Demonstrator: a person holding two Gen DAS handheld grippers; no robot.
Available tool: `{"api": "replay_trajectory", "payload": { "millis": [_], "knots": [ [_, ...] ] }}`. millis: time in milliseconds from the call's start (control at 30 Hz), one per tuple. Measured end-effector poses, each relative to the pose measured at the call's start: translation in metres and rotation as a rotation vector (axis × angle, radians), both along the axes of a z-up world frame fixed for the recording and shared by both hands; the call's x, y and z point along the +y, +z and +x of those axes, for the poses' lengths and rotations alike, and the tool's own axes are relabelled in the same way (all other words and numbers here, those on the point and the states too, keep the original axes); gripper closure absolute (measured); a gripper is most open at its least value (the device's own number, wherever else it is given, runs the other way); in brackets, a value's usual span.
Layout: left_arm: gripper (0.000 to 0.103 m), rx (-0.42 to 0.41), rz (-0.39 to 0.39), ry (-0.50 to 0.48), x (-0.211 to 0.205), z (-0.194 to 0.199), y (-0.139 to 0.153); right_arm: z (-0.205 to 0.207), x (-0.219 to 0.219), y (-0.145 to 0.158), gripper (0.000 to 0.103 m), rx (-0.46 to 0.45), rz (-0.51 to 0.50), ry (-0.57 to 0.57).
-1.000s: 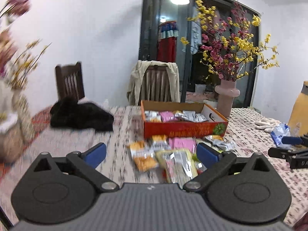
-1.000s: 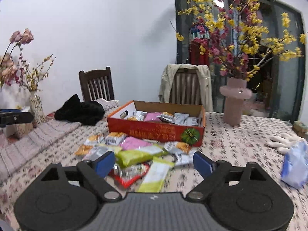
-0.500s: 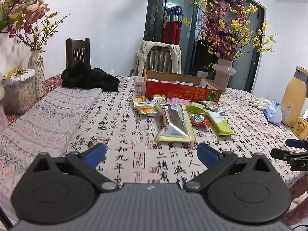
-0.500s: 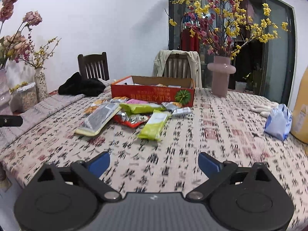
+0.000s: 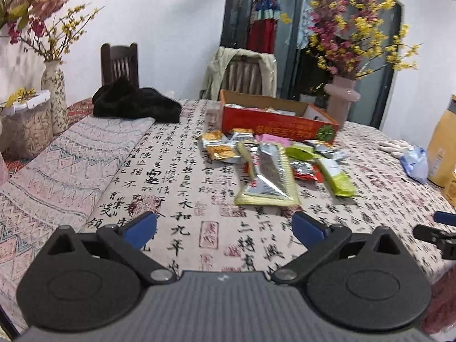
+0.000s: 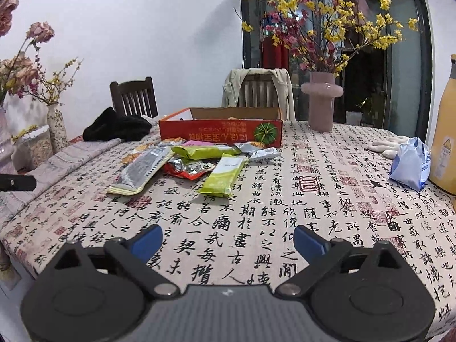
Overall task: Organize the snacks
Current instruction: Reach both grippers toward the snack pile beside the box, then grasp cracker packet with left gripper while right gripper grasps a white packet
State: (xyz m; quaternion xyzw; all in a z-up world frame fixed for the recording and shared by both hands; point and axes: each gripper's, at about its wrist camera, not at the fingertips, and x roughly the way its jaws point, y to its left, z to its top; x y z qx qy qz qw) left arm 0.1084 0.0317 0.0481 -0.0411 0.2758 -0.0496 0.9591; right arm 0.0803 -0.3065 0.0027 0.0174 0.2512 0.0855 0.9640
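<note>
An open orange cardboard box (image 5: 278, 124) (image 6: 221, 134) with several snack packets inside stands at the table's far middle. Loose snacks lie in front of it: a long silver packet with a yellow edge (image 5: 268, 175) (image 6: 141, 169), a green packet (image 5: 337, 176) (image 6: 223, 178), a red foil packet (image 6: 189, 168), orange packets (image 5: 221, 148). My left gripper (image 5: 225, 229) is open and empty, near the table's front. My right gripper (image 6: 228, 240) is open and empty, well short of the snacks. Its tip also shows in the left wrist view (image 5: 433, 235).
A pink vase of flowering branches (image 6: 322, 105) stands right of the box. A blue-white bag (image 6: 410, 164) and a yellow bottle (image 6: 444, 131) are at the right. A black garment (image 5: 136, 105), a folded cloth (image 5: 62, 168) and flower vases (image 5: 54, 94) are at the left. Two chairs stand behind.
Both grippers have pulled back from just above the snack pile to the table's near edge. Both stay open and empty.
</note>
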Motion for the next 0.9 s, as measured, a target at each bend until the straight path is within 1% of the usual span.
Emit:
{"api": "replay_trajectory", "payload": {
  "millis": [133,233,333,400,500,567,700,767,833,900],
  "knots": [
    [0.001,0.004,-0.013,0.009,0.003,0.030,0.004,0.023,-0.004,0.004,0.005,0.004,-0.011,-0.010],
    [0.003,-0.008,-0.009,0.013,0.005,0.058,0.007,0.048,-0.005,0.008,0.007,0.005,-0.041,-0.021],
    [0.011,0.012,-0.008,0.014,0.006,0.089,0.004,0.075,-0.006,0.008,0.008,0.001,-0.067,-0.031],
    [0.018,0.039,-0.015,0.012,0.008,0.108,0.000,0.095,-0.006,0.008,0.012,0.008,-0.080,-0.031],
    [0.023,0.059,-0.011,0.004,0.009,0.138,-0.002,0.123,-0.008,0.010,0.013,0.014,-0.086,-0.023],
    [0.023,0.061,-0.015,0.013,0.010,0.158,-0.002,0.145,-0.008,0.013,0.016,0.013,-0.092,-0.011],
    [0.023,0.081,-0.054,0.016,0.010,0.195,-0.004,0.192,-0.007,0.016,0.018,0.012,-0.113,-0.007],
    [0.022,0.092,-0.049,0.010,0.008,0.214,-0.007,0.214,-0.008,0.015,0.021,0.032,-0.107,-0.002],
    [0.019,0.103,-0.042,0.003,0.007,0.236,-0.011,0.238,-0.009,0.012,0.023,0.060,-0.103,0.008],
    [0.017,0.136,-0.045,0.010,0.008,0.262,-0.018,0.259,-0.007,0.006,0.023,0.087,-0.112,0.010]
  ]
}}
